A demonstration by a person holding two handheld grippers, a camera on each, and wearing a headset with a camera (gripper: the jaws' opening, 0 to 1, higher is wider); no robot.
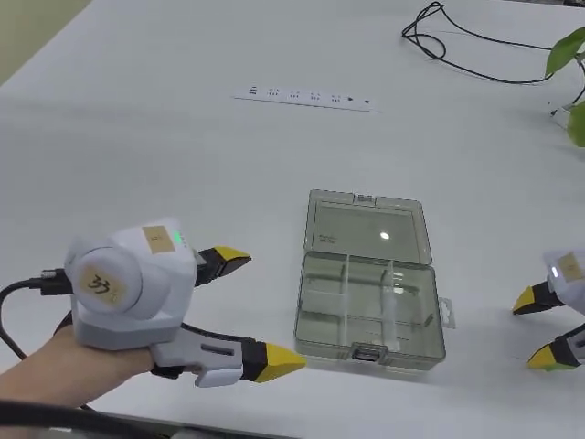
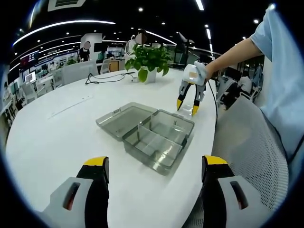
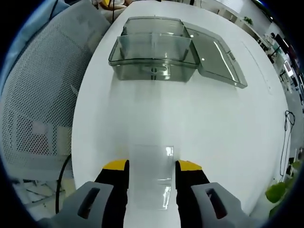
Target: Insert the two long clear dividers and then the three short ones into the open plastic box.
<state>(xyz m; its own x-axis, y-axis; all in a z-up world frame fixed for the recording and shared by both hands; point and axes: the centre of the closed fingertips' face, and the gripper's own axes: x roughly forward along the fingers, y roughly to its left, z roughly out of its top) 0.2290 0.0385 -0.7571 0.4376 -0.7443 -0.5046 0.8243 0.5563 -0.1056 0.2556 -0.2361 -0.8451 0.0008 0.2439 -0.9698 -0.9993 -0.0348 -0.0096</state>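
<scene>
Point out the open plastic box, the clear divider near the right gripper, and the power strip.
plastic box (image 1: 322, 298): head view, bare floor of its left compartment.
clear divider (image 3: 151, 166): right gripper view, its flat middle.
power strip (image 1: 306, 97): head view, middle of its top face.

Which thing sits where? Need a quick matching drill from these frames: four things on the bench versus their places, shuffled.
Things:
1. plastic box
2. power strip
3. black cable
4. clear divider

Places:
A. flat on the table, between the right gripper's jaws
B. looped at the far right, near the plant
C. between the left gripper and the right one, lid open
D. far side of the table, beyond the box

Pairs: 1-C, 2-D, 3-B, 4-A
</scene>
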